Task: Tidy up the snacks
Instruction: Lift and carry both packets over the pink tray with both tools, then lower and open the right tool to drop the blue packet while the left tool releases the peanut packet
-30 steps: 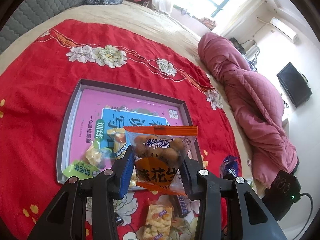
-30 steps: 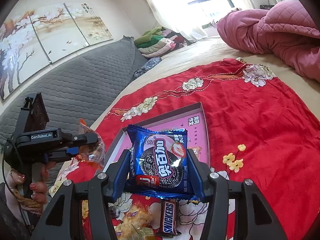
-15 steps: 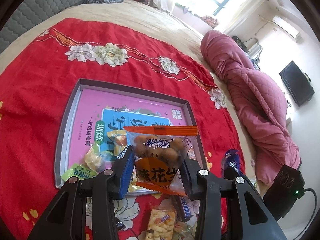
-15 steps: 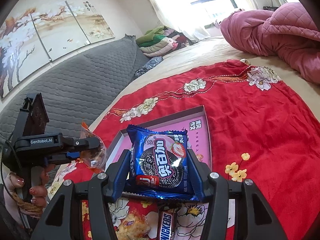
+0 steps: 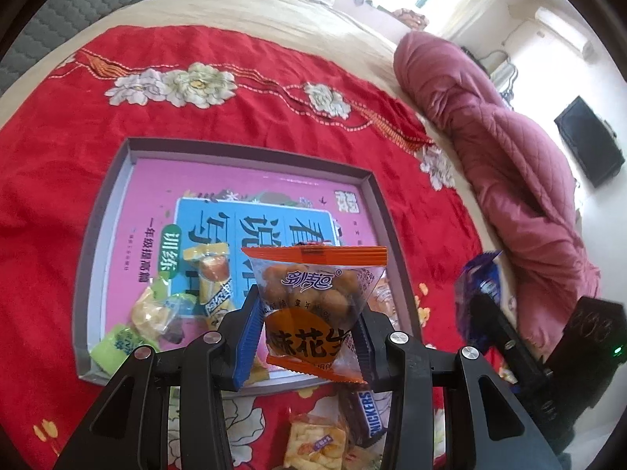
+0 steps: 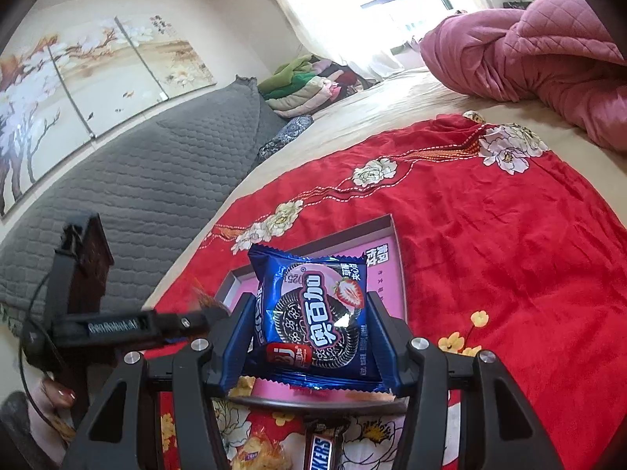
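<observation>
My left gripper (image 5: pixel 305 333) is shut on an orange peanut packet (image 5: pixel 313 305) and holds it above the near right part of the grey tray (image 5: pixel 117 180). The tray has a pink printed floor and holds several small wrapped sweets (image 5: pixel 164 313). My right gripper (image 6: pixel 309 337) is shut on a blue Oreo packet (image 6: pixel 313 313) above the tray's near edge (image 6: pixel 313 399). The right gripper with its packet shows at the right of the left wrist view (image 5: pixel 482 297). The left gripper shows at the left of the right wrist view (image 6: pixel 117 329).
A Snickers bar (image 5: pixel 368 415) and a yellow cracker packet (image 5: pixel 317 446) lie on the red flowered cloth (image 5: pixel 58 156) just in front of the tray. A rolled pink quilt (image 5: pixel 509 180) lies at the right. A grey padded headboard (image 6: pixel 137 168) stands at the left.
Both grippers have moved forward with their packets, over the tray's near edge. The right gripper has come closer beside the left one.
</observation>
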The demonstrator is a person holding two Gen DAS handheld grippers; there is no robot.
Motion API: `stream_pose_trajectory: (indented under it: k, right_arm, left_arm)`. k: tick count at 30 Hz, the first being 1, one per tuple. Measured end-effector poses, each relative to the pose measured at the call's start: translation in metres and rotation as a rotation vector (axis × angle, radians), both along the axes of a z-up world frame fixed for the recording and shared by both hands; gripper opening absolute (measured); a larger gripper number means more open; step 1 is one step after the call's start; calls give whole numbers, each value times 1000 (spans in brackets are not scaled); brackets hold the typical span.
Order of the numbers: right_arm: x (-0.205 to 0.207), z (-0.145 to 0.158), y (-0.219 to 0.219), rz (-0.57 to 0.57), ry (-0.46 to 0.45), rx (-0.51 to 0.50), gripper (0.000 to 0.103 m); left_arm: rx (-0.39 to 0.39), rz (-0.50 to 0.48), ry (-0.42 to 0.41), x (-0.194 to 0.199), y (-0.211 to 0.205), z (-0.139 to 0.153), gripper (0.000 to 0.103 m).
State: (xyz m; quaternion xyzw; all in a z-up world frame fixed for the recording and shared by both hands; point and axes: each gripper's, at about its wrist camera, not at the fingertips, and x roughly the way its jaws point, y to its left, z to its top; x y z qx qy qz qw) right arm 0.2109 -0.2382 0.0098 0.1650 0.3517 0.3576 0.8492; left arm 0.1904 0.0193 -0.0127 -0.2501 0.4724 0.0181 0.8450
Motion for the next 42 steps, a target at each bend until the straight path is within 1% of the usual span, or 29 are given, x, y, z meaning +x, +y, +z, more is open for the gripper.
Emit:
stream_pose_trajectory:
  k: [4,10,17,25,32,38,42]
  right_arm:
    - [7,-2,-2,-12,16,7,55]
    - [12,-9,9,0,24,-27,55]
    - [15,-17,25,35,24,-79,55]
    - [16,-24,34,53,37,-116,55]
    - [11,-26,44,70,9,-181,55]
    - [14,-28,44,64,19,-186,55]
    - [17,-31,45,56,31,-195,55]
  left_arm:
    - [14,-11,26,8,-5,-10,44]
    - [35,-7,70,13,-6,-25,44]
    - [44,-10,96,16,-6,-35,44]
    - [56,-16,106,19,-8,-39,44]
    - [68,-18,120,19,-8,-42,44]
    - [103,-19,123,18,-9,-43,44]
    - [105,-16,127,18,-7,-44,44]
